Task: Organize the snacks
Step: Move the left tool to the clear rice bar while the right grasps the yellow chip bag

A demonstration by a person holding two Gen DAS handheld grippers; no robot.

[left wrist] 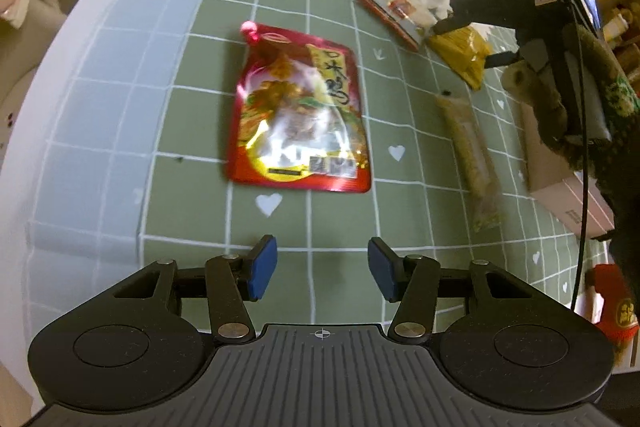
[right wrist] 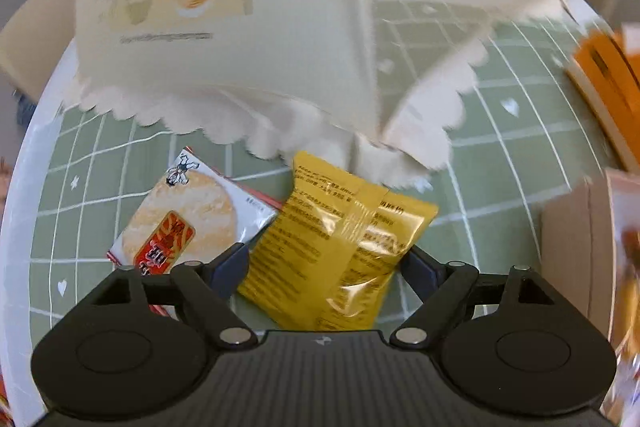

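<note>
The right gripper (right wrist: 324,267) is hanging with its jaws spread wide on either side of the glossy yellow foil snack packet (right wrist: 340,243), which is lying flat on the green grid-patterned tablecloth (right wrist: 500,195); the pads look clear of the foil, so the packet is sitting between them rather than being gripped. Its long axis is running diagonally away from the fingers toward the cream scalloped-edge paper bag (right wrist: 280,27), its far end reaching just under the bag's hem, and the white rice-cracker packet with a red label (right wrist: 192,215) is touching its left side. The left gripper (left wrist: 322,267) is also standing open and empty, pointing down at the cloth, with the large shiny red foil pouch (left wrist: 298,111) lying straight ahead of its blue pads (left wrist: 262,267), well apart from them, long axis pointing away. Judging by this, the left hand is nearer the red pouch, and closing across its width would need a forward reach first.
</note>
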